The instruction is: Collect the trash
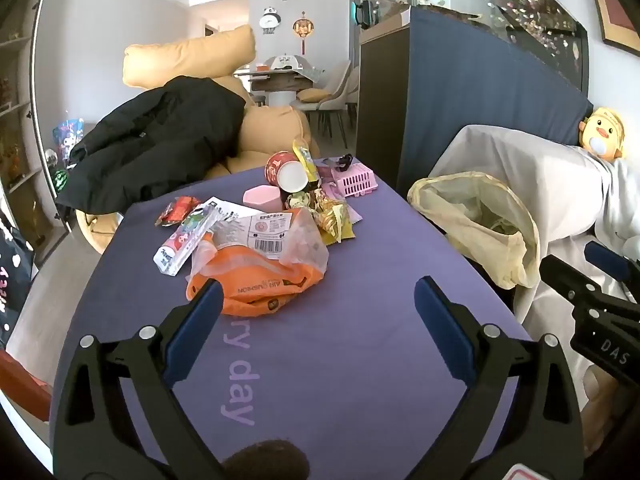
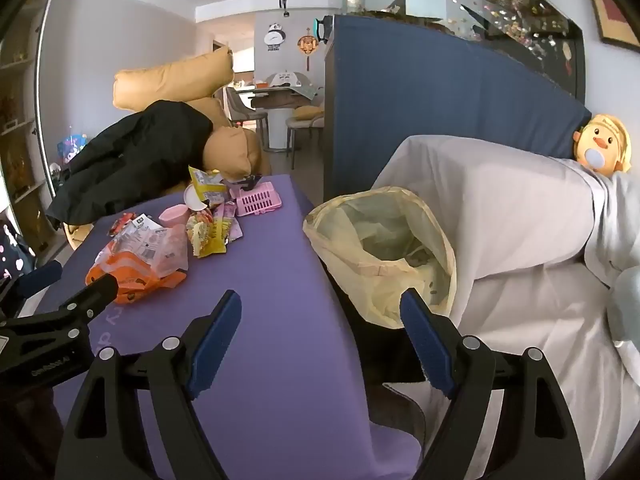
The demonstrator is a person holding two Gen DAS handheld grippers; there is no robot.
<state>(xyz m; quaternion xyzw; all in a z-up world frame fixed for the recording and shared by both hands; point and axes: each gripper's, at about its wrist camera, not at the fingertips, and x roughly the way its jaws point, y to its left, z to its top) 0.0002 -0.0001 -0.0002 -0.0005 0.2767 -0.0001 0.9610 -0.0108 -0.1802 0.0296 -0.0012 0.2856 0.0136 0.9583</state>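
A pile of trash lies on the purple table (image 1: 360,320): an orange plastic bag (image 1: 256,284) with a barcode label, a white carton (image 1: 180,244), a red wrapper (image 1: 178,210), a red paper cup (image 1: 286,174) on its side and gold-yellow wrappers (image 1: 330,216). My left gripper (image 1: 319,298) is open and empty, just short of the orange bag. A yellow trash bag (image 2: 384,256) stands open to the right of the table. My right gripper (image 2: 321,310) is open and empty, over the table's right edge, near the bag. The pile also shows in the right wrist view (image 2: 140,264).
A pink basket (image 1: 358,180) and a pink box (image 1: 262,196) sit behind the pile. A sofa under a white sheet (image 2: 500,208) is to the right, with a duck plush (image 2: 602,146). A black coat (image 1: 156,140) lies on a tan armchair at the left. A dark blue cabinet (image 2: 420,112) stands behind.
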